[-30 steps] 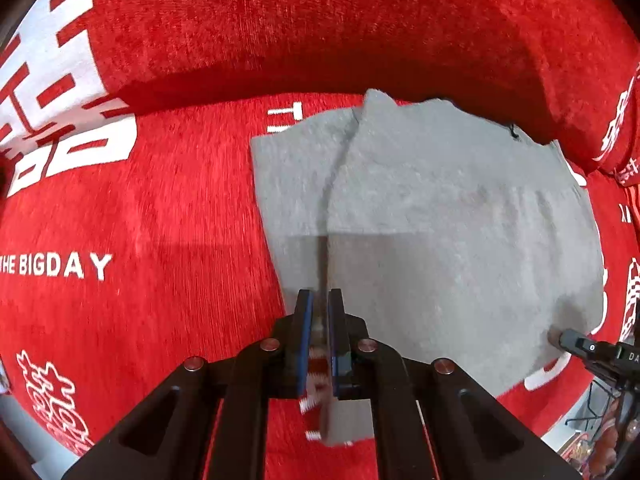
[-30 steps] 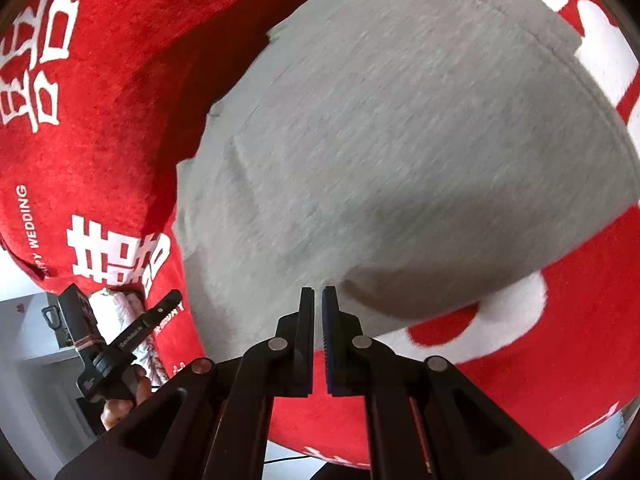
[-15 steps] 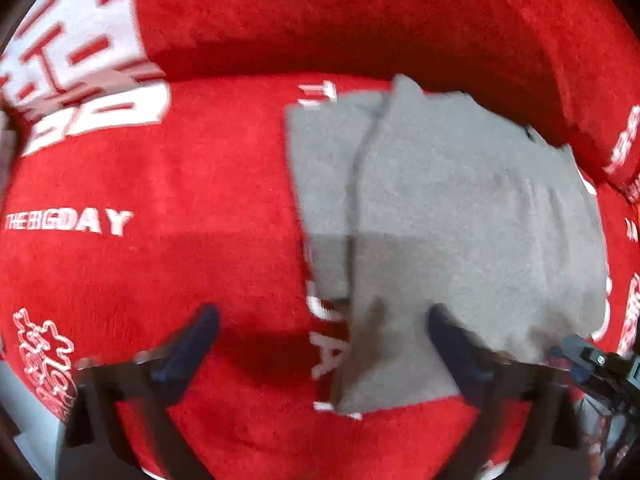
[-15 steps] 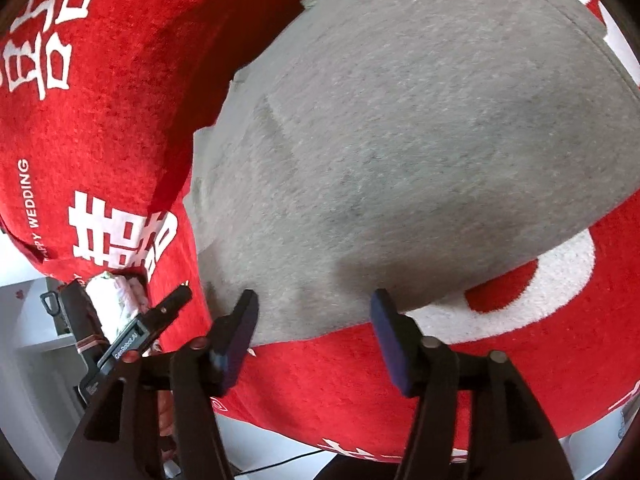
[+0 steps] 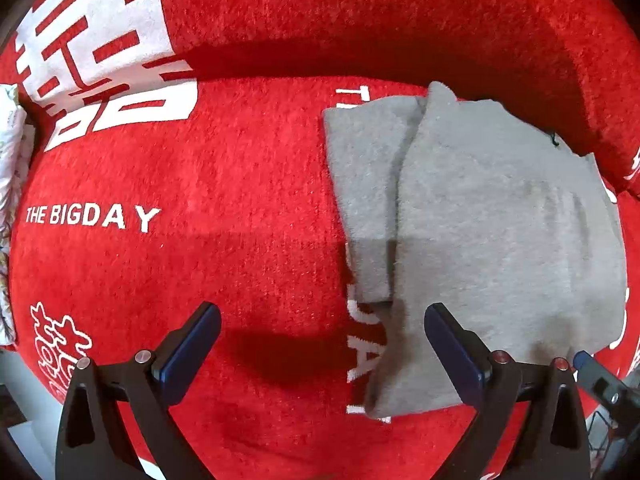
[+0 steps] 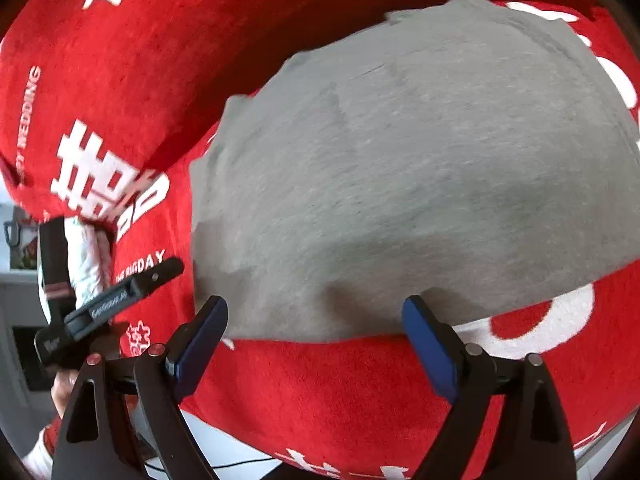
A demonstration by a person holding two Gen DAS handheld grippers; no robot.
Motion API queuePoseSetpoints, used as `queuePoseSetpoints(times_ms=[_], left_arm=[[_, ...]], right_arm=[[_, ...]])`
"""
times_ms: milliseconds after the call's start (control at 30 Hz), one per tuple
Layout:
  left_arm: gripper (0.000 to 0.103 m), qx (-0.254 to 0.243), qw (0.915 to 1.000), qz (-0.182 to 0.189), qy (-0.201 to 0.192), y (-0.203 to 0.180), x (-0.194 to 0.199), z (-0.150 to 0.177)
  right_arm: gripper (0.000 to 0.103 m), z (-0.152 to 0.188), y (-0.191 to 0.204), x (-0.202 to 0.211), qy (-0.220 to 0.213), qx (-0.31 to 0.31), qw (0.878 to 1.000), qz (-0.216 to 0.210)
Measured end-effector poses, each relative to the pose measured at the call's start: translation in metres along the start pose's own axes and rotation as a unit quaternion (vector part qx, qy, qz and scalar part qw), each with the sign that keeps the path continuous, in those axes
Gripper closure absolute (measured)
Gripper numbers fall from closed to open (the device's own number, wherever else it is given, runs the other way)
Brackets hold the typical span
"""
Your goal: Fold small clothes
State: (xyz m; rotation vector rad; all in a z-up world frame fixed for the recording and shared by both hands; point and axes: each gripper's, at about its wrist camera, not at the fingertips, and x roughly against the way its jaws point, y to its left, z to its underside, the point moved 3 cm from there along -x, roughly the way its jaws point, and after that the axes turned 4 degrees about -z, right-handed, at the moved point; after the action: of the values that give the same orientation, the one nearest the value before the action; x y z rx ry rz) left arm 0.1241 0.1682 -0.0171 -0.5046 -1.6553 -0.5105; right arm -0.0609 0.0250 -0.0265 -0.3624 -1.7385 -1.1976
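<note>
A grey garment (image 5: 500, 240) lies folded on the red blanket (image 5: 220, 184), with a narrower layer showing along its left side. My left gripper (image 5: 322, 320) hovers over the blanket, pointing down and wide open; its right finger (image 5: 452, 344) is above the garment's near left corner, and nothing is held. In the right wrist view the garment (image 6: 420, 168) fills the middle. My right gripper (image 6: 316, 312) stands over its near hem with jaws still opening, the pads apart from the cloth. The left gripper (image 6: 120, 300) shows at the left there.
The red blanket, with white lettering (image 5: 92, 216), covers a seat and a raised back (image 5: 360, 12). Its front edge (image 6: 360, 440) drops off below the right gripper. A patterned cloth (image 5: 10, 160) lies at the far left. A hand (image 6: 64, 388) holds the left gripper.
Both grippers were shut at the garment's near edge and have opened and let it go. The garment now lies flat, and both grippers have drawn back a little from it.
</note>
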Motion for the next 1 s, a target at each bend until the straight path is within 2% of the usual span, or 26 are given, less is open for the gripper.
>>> queuePoseSetpoints(times_ms=[200, 300, 567, 633, 767, 867, 1000], left_arm=[[0.001, -0.001, 0.9998, -0.021, 0.006, 0.004, -0.003, 0.001], [0.001, -0.005, 0.9997, -0.021, 0.010, 0.005, -0.006, 0.002], [0.001, 0.001, 1.0000, -0.004, 0.000, 0.007, -0.007, 0.001], [0.001, 0.004, 1.0000, 0.005, 0.002, 0.008, -0.008, -0.001], [0.001, 0.015, 0.9994, 0.029, -0.009, 0.013, -0.008, -0.006], [0.001, 0.030, 0.9977, 0.052, -0.030, 0.021, -0.003, -0.011], [0.001, 0.043, 0.9943, 0.095, -0.023, 0.029, -0.009, -0.019]], right_arm=[[0.012, 0.011, -0.002, -0.010, 0.028, -0.044, 0.998, -0.048], [0.012, 0.017, -0.007, -0.013, 0.031, -0.072, 0.994, -0.071], [0.012, 0.025, -0.019, -0.016, 0.031, -0.094, 0.993, -0.059], [0.012, 0.027, -0.021, -0.017, 0.034, -0.097, 0.993, -0.062], [0.012, 0.032, -0.025, -0.026, 0.049, -0.141, 0.982, -0.120], [0.012, 0.035, -0.029, -0.028, 0.036, -0.166, 0.975, -0.143], [0.012, 0.039, -0.036, -0.035, 0.027, -0.201, 0.964, -0.172]])
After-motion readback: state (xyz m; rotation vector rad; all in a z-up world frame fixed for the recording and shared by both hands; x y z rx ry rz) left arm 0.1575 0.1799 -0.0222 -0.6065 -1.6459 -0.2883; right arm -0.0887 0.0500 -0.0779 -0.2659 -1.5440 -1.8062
